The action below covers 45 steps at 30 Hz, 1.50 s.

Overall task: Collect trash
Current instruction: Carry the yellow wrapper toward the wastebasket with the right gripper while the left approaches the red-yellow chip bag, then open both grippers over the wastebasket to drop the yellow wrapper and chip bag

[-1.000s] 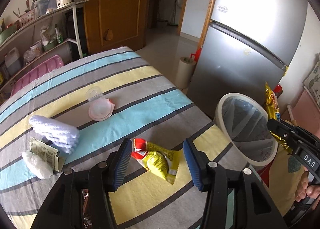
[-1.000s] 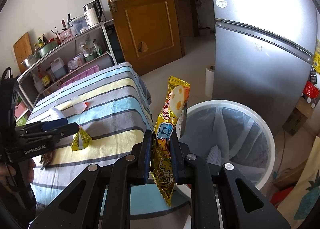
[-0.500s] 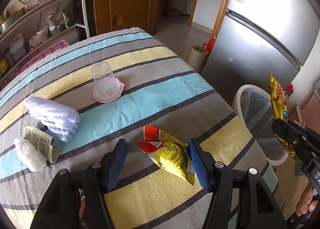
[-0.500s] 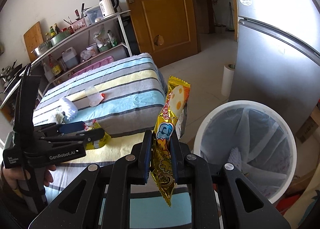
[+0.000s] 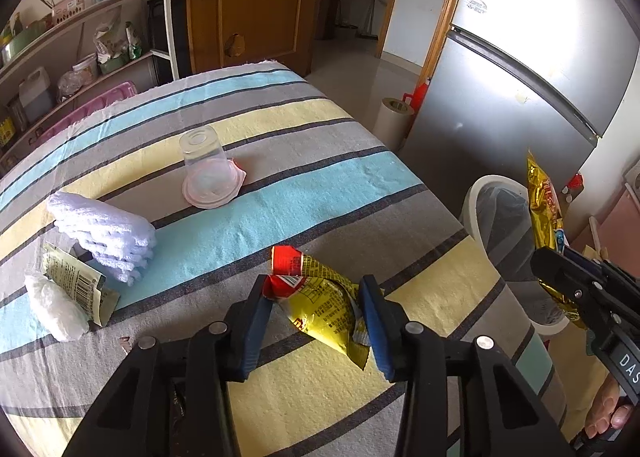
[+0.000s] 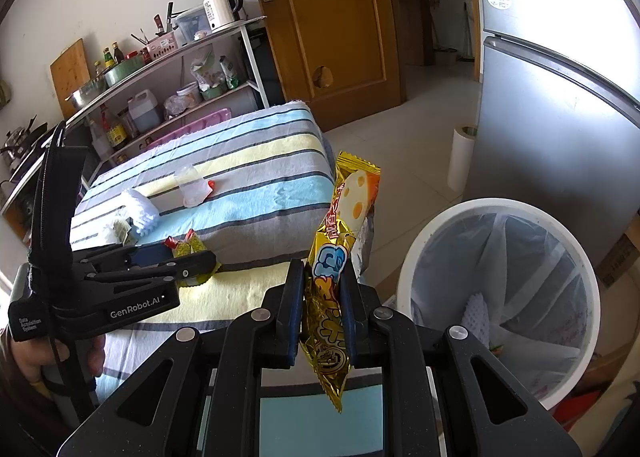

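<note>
A crumpled yellow and red snack bag (image 5: 320, 305) lies on the striped tablecloth (image 5: 320, 185) near the table's front edge. My left gripper (image 5: 314, 289) straddles it with its jaws closing, and both blue pads touch the bag's sides. In the right wrist view the same bag (image 6: 188, 245) shows above the left gripper (image 6: 200, 257). My right gripper (image 6: 322, 273) is shut on a gold ice-cream wrapper (image 6: 348, 209), which stands upright beside the table's edge, left of the white lined bin (image 6: 420, 249).
An upturned clear cup (image 5: 202, 161), a folded white cloth (image 5: 104, 229), a green sachet (image 5: 74, 285) and a white wad (image 5: 56, 305) lie on the table. The fridge (image 5: 520, 77) stands behind the bin (image 5: 472, 201). A paper roll (image 5: 392, 121) stands on the floor.
The left jaws widened, then narrowed onto the snack bag, which now bunches up between the pads. The right gripper shifted slightly sideways, still holding the gold wrapper.
</note>
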Each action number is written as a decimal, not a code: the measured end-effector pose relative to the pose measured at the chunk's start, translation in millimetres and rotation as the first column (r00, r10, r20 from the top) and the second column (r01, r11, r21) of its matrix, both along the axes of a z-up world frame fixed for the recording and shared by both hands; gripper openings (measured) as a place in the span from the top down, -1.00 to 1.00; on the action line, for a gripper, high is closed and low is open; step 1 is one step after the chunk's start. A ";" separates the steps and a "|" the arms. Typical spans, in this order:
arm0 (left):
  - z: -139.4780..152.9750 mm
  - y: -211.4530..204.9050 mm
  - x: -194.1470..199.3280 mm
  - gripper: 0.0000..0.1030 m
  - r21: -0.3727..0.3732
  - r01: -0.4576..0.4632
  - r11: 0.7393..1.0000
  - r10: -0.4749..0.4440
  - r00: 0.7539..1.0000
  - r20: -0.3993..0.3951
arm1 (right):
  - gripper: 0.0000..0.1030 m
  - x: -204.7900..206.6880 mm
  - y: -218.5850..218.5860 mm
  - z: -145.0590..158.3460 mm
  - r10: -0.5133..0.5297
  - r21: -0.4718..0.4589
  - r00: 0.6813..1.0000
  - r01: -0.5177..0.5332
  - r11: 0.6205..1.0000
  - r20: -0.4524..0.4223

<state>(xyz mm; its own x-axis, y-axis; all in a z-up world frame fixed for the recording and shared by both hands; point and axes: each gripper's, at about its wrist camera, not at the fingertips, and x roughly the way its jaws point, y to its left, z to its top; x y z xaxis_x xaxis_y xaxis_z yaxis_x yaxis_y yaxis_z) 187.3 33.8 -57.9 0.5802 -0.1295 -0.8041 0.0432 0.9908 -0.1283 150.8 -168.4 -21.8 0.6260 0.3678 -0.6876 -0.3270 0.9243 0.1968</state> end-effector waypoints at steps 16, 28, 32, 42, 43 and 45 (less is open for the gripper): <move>43.4 -75.3 6.3 0.14 -0.017 0.205 0.979 -0.202 0.973 0.112 | 0.65 -7.9 -53.8 15.1 -0.116 0.007 0.993 0.116 0.993 0.037; 31.1 -172.1 23.7 0.13 -0.013 0.383 0.924 -0.380 0.920 0.096 | 0.65 -0.8 -120.3 0.5 -0.265 -0.058 0.964 0.263 0.963 -0.027; 21.3 -185.1 26.0 0.12 0.006 0.397 0.918 -0.396 0.915 0.080 | 0.65 2.6 -131.5 -11.1 -0.297 -0.089 0.953 0.291 0.953 -0.061; 8.8 -180.8 34.0 0.08 -0.006 0.373 0.928 -0.373 0.927 0.038 | 0.23 12.7 -139.7 -32.7 -0.338 -0.142 0.935 0.322 0.936 -0.107; 9.6 -178.7 33.3 0.06 -0.006 0.370 0.929 -0.369 0.928 0.043 | 0.13 12.5 -139.1 -32.2 -0.337 -0.142 0.935 0.321 0.936 -0.106; 11.7 -173.9 32.1 0.03 -0.016 0.365 0.931 -0.364 0.930 0.050 | -0.01 11.0 -140.6 -32.9 -0.338 -0.140 0.936 0.323 0.936 -0.099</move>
<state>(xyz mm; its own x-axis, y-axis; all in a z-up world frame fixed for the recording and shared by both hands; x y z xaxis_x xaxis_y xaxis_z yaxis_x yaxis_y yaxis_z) 219.4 -140.1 -46.1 0.5250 -0.3585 -0.7719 0.4069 0.9023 -0.1423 161.9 -309.0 -54.7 0.6085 0.0646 -0.7909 0.0202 0.9951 0.0969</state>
